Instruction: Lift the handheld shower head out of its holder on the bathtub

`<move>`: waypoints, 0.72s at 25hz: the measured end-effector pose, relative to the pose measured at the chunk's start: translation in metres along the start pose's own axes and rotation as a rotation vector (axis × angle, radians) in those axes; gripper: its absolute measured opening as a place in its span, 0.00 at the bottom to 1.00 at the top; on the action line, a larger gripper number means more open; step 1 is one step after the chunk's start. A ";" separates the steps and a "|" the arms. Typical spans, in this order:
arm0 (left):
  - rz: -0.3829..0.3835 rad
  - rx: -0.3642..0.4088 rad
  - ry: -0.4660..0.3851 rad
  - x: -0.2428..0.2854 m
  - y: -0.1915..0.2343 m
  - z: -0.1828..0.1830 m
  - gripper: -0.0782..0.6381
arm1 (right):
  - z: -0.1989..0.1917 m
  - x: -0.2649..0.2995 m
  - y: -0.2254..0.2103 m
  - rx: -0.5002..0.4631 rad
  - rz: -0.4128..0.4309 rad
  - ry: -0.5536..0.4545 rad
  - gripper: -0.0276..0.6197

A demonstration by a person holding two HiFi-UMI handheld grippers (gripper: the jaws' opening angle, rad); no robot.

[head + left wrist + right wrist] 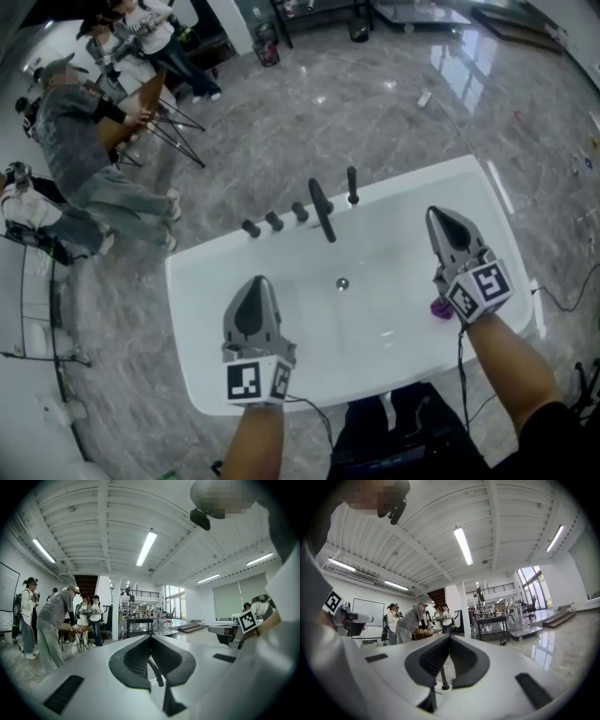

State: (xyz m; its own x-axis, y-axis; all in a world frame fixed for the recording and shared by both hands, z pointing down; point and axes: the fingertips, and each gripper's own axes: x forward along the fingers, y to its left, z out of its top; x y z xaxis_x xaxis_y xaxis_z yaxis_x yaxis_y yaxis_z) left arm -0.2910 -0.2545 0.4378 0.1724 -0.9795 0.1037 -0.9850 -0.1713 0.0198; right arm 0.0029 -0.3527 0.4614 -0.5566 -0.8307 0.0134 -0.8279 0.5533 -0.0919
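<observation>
The black handheld shower head (352, 185) stands upright in its holder on the far rim of the white bathtub (206, 375). My right gripper (437, 216) hovers over the tub's right side, shut and empty, short of the shower head and to its right. In the right gripper view the shower head (443, 674) shows as a thin black rod through the gap under the shut gripper (450, 637). My left gripper (255, 281) is over the tub's left half, shut, holding nothing. The left gripper view shows the gripper (150, 637) aimed toward the curved black spout (157, 671).
A black spout (322, 210) and three black knobs (274, 221) line the far rim left of the shower head. A drain (342, 283) sits in the tub floor and a purple object (441, 307) lies near my right hand. Several people (84, 141) stand beyond on the marble floor.
</observation>
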 end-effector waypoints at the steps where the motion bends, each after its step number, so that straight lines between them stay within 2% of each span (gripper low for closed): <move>1: 0.003 -0.002 -0.004 0.006 0.002 -0.003 0.12 | -0.002 0.005 -0.003 -0.004 0.001 0.003 0.05; 6: 0.012 -0.020 -0.018 0.037 0.003 -0.021 0.12 | -0.020 0.030 -0.017 -0.022 -0.001 0.020 0.05; 11: 0.005 -0.013 -0.001 0.075 0.004 -0.052 0.12 | -0.048 0.064 -0.020 -0.049 0.045 0.039 0.05; 18: 0.004 0.004 0.013 0.124 0.008 -0.073 0.12 | -0.096 0.109 -0.029 0.033 0.073 0.109 0.05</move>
State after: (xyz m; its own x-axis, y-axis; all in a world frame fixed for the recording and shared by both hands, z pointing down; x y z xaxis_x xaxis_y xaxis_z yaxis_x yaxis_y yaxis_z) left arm -0.2778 -0.3698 0.5231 0.1686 -0.9788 0.1167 -0.9857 -0.1679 0.0155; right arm -0.0401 -0.4535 0.5611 -0.6207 -0.7758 0.1134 -0.7834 0.6079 -0.1295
